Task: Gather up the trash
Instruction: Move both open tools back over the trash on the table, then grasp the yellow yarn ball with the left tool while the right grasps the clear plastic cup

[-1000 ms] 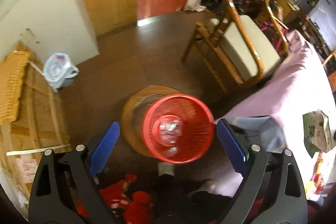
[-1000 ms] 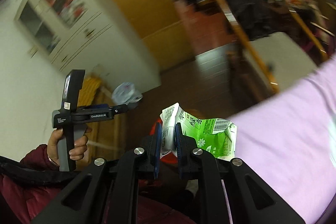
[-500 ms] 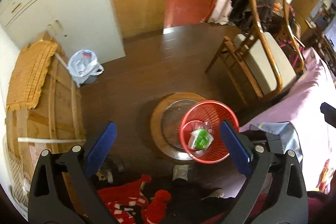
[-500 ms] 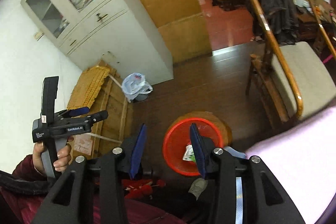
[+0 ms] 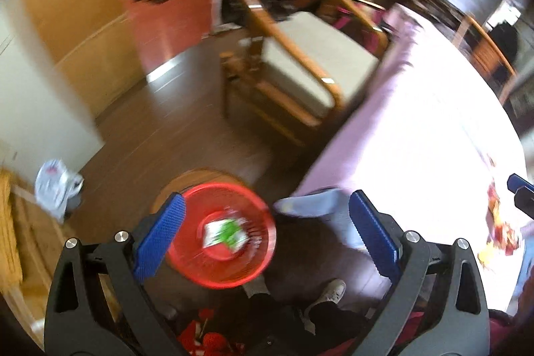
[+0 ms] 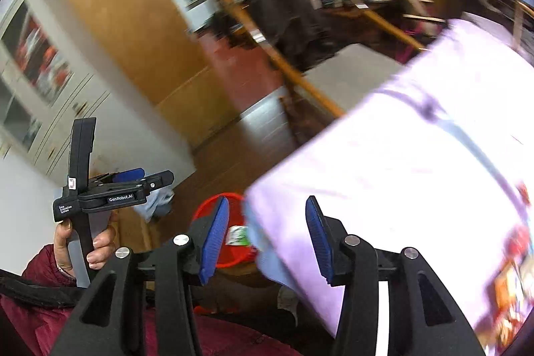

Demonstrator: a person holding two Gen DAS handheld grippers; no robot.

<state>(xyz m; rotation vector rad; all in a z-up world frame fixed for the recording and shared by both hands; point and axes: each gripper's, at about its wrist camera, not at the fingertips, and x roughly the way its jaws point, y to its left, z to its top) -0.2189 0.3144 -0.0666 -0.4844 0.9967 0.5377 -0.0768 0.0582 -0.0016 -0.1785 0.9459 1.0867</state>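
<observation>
A red mesh basket (image 5: pixel 197 266) stands on the floor on a round wooden stool, by the table's corner. A crumpled green-and-white carton (image 5: pixel 225 232) lies inside it. My left gripper (image 5: pixel 267 239) hangs above the basket, wide open and holding nothing. The jaws of my right gripper (image 6: pixel 267 241) are opening with nothing between them; past its left pad show the basket (image 6: pixel 208 206) and the carton (image 6: pixel 238 236). A hand holds the left gripper (image 6: pixel 150 175) at the left of the right wrist view. Colourful wrappers (image 5: pixel 497 222) lie on the pink-covered table (image 5: pixel 417 139).
A wooden armchair (image 5: pixel 300 72) with a pale cushion stands beyond the table (image 6: pixel 400 172). A white plastic bag (image 5: pixel 56 186) sits on the dark floor by a white cupboard. More wrappers (image 6: pixel 510 282) show at the table's right. The person's legs and shoes are below.
The right gripper opened and let go of the green carton, which now lies in the red basket. Both views have swung right, towards the table.
</observation>
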